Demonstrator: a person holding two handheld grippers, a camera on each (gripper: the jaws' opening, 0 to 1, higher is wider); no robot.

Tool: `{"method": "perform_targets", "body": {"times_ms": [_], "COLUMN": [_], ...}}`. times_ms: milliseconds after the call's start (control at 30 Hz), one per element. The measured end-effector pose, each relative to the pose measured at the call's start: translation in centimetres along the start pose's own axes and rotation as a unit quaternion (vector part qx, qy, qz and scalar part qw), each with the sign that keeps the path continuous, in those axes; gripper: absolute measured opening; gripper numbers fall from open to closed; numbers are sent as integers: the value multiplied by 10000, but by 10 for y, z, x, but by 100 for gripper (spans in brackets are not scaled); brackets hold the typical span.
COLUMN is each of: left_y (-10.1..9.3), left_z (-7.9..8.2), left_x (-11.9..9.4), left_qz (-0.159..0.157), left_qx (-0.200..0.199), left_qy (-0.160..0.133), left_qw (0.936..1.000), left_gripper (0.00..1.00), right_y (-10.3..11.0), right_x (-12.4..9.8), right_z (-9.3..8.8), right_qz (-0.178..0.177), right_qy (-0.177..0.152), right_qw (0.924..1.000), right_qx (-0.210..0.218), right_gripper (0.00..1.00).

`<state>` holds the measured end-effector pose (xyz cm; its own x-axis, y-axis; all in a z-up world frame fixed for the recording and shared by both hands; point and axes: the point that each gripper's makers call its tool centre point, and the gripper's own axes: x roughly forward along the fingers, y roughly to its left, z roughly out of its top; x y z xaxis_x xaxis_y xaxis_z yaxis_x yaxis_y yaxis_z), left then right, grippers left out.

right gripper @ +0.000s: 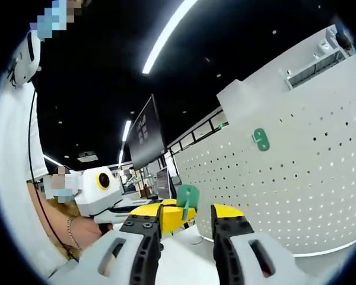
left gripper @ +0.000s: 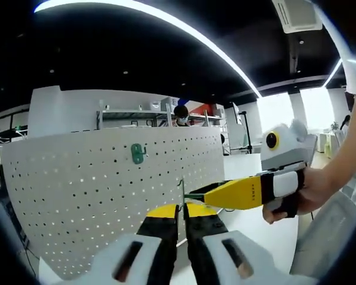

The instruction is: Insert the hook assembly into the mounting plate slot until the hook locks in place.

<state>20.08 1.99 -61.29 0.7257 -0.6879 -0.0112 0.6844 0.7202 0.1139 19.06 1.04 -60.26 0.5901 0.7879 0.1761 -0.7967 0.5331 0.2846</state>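
In the left gripper view, the left gripper (left gripper: 182, 215) is rising from the bottom edge with its yellow-tipped jaws drawn nearly together; a thin green hook piece (left gripper: 181, 191) is standing upright just above the tips, and I cannot tell whether the jaws are actually pinching it or only closed beneath it. The right gripper (left gripper: 203, 194) is reaching in from the right side of that view, carried by a person's hand (left gripper: 296, 196), and its yellow jaws are tapering to a point that is meeting the green piece at the same spot; its grip state is unclear from this angle. Behind both, a white pegboard (left gripper: 77, 196) is standing upright and curving across the scene, and a green hook (left gripper: 137, 154) is already sitting on it in the upper middle, well apart from the jaws. In the right gripper view, the right gripper (right gripper: 187, 215) is showing its two dark jaws parted with a visible gap, while a green plate-like part (right gripper: 187, 195) is sitting just beyond the tips beside the left gripper (right gripper: 166, 214), whose yellow jaw is coming in from the left; contact with the right jaws is not resolvable. The pegboard (right gripper: 308, 178) is filling the right half here, with the mounted green hook (right gripper: 260, 139) high on its face.
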Motion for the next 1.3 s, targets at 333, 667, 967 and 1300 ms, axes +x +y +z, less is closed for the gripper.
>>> {"method": "perform_targets", "body": {"times_ms": [333, 667, 967, 1300], "left_y": [-1, -3, -3, -3], "left_z": [-1, -1, -2, -3], "left_x": [-1, -2, -2, -1], "left_qz": [6, 23, 38, 35], "left_qx": [-22, -48, -66, -74], "left_qy": [19, 16, 17, 25], "left_qw": [10000, 10000, 10000, 10000], "left_gripper": [4, 4, 4, 4], "right_y": [1, 3, 3, 0], "right_x": [2, 5, 6, 5], "right_z": [-1, -1, -1, -2], "right_qz": [-6, 17, -62, -140], "right_qy": [-9, -1, -17, -61], "right_qw": [10000, 9999, 9998, 9993], "right_qx": [24, 125, 169, 327], "right_gripper": [17, 9, 3, 1]}}
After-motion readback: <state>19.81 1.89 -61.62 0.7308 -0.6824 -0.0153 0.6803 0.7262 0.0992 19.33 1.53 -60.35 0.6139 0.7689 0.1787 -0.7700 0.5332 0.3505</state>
